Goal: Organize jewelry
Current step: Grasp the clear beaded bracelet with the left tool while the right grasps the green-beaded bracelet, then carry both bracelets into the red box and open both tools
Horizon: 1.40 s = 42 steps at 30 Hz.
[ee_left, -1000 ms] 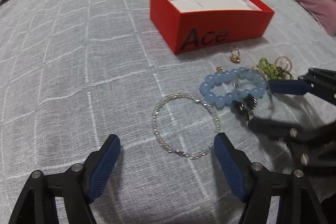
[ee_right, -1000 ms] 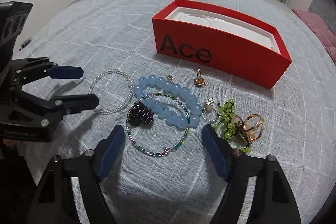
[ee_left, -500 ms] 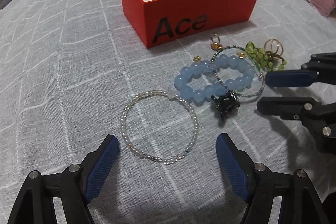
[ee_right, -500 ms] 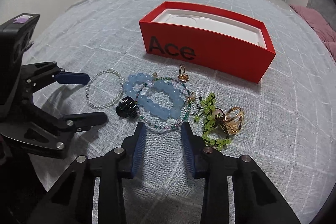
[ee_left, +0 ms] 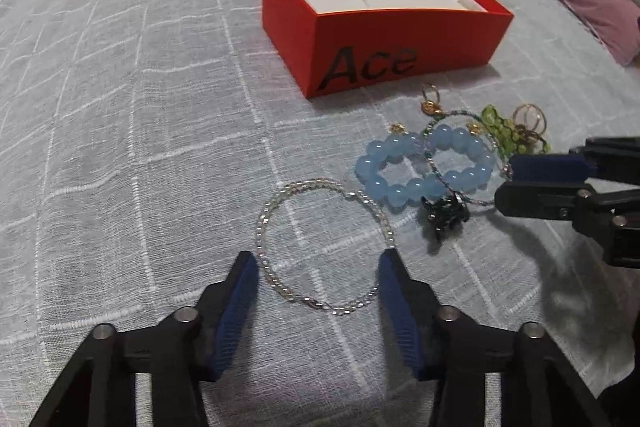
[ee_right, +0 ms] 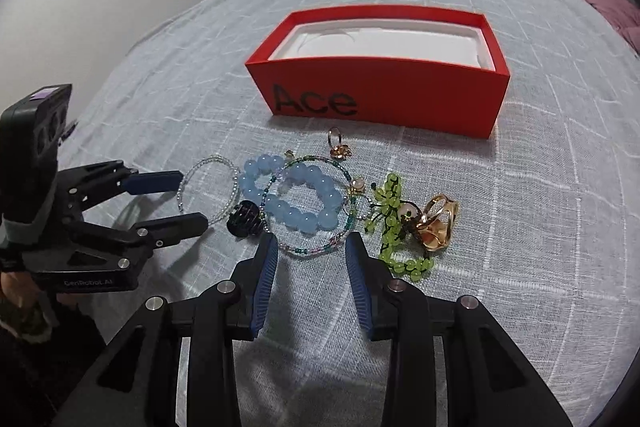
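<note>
On a grey checked bedspread [ee_left: 120,107], the left gripper [ee_left: 316,267], jaws just narrowed but gripping nothing, straddles the clear bead bracelet [ee_left: 320,239] lying flat before the red box [ee_left: 400,39].

A white-checked bedspread [ee_right: 540,187] carries a red box [ee_right: 384,103], bracelets [ee_right: 296,199], rings [ee_right: 438,223] and a hair claw [ee_right: 244,219]

A: I've got an open red cardboard box [ee_right: 384,99] lettered "Ace", white insert, upright on the cloth.

B: Near its front I see a chunky pale-blue bead bracelet [ee_right: 292,199], flat, overlapped by a thin multicoloured seed-bead ring [ee_right: 316,251].

A: A clear-bead bracelet [ee_left: 320,247] lies left; a green bead piece [ee_right: 390,211] and gold ring [ee_right: 438,221] right.
</note>
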{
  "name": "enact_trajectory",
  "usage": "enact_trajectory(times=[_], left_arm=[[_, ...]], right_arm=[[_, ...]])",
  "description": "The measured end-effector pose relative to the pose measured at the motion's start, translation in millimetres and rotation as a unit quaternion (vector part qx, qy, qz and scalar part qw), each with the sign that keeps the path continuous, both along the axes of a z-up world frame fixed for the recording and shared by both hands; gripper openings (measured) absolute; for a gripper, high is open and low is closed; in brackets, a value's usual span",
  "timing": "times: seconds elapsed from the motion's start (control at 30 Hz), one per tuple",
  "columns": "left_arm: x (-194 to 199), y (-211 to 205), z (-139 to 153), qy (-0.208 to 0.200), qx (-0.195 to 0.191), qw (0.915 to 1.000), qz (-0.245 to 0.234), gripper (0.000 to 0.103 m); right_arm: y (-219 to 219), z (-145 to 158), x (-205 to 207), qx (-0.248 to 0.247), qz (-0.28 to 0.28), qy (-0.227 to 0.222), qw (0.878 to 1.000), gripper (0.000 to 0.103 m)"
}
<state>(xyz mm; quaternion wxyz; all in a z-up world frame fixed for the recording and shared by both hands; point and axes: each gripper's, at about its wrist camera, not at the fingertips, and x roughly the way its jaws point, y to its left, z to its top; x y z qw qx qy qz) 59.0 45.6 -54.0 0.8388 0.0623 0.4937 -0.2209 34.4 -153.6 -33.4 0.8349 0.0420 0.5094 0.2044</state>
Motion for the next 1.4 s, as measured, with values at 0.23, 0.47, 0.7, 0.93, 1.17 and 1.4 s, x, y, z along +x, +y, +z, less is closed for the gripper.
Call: enact_trajectory(times=[0.23,0.47,0.7,0.93,1.17,1.4], left_arm=[[5.1,8.3,-3.3,0.005,0.004,0.9994,0.035,0.024],[6.4,9.6,-3.2,0.001,0.011,0.9979,0.063,0.005],[5.8,11.3,-0.7,-0.003,0.006,0.997,0.077,0.0],[10.0,8.8,-0.7,-0.001,0.004,0.9967,0.081,0.0],[11.8,11.3,0.1,0.003,0.001,0.9967,0.081,0.0],[12.5,12.2,1.4,0.004,-0.002,0.9964,0.085,0.0]], right_arm=[[-3.2,-8.8,7.4,-0.006,-0.019,0.017,1.0,0.016],[-7.9,-7.1,8.4,-0.006,-0.027,0.018,0.999,0.004],[-13.2,17.0,2.5,0.0,-0.016,-0.027,1.0,0.006],[3.7,17.4,17.5,-0.053,0.025,-0.04,0.997,0.009],[10.6,8.3,33.3,-0.072,0.05,-0.028,0.996,0.028],[31.0,16.8,12.1,-0.048,0.117,-0.045,0.991,0.031]])
